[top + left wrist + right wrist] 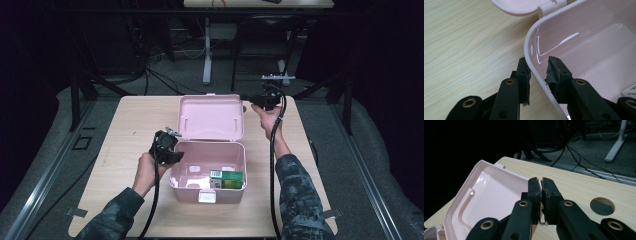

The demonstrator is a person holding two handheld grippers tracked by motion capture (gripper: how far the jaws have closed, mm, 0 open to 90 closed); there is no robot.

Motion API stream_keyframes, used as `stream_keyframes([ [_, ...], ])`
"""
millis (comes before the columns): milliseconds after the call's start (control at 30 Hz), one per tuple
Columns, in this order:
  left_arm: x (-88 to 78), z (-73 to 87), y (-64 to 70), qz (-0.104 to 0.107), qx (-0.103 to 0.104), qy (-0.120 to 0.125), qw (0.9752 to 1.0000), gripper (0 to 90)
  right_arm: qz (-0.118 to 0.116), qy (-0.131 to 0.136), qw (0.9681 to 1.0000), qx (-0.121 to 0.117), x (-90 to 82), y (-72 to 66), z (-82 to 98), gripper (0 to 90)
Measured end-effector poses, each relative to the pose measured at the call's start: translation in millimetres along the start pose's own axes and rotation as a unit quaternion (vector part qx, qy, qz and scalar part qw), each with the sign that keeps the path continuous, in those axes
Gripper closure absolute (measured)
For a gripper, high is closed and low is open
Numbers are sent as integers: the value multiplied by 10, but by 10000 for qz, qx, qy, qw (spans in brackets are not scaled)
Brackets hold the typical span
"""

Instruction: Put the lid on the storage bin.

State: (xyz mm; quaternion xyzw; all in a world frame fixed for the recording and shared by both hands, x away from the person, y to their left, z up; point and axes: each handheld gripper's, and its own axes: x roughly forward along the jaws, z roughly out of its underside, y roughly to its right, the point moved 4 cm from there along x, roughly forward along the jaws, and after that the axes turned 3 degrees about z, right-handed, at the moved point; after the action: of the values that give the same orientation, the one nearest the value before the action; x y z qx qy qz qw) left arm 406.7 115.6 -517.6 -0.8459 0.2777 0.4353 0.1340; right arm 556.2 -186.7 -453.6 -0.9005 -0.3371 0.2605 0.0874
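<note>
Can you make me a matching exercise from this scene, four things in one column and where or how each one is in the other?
Things:
1. left gripper
2. right gripper
3. green carton
4. pink lid

States:
A. lying inside the box at its near right corner
B. swung open behind the box
C. jaws astride the box's left wall, one inside and one outside
D. jaws shut on nothing, beside the lid's far right corner

Pairs: 1-C, 2-D, 3-A, 4-B

Lab — cables (165,80), desk legs (207,50), dark surroundings
</note>
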Motion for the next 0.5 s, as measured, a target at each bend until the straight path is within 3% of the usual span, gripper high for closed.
stream_keyframes([
  [500,1,-3,6,-57,-12,33,10000,722,-206,260,9983,-484,-269,-217,-159,851],
])
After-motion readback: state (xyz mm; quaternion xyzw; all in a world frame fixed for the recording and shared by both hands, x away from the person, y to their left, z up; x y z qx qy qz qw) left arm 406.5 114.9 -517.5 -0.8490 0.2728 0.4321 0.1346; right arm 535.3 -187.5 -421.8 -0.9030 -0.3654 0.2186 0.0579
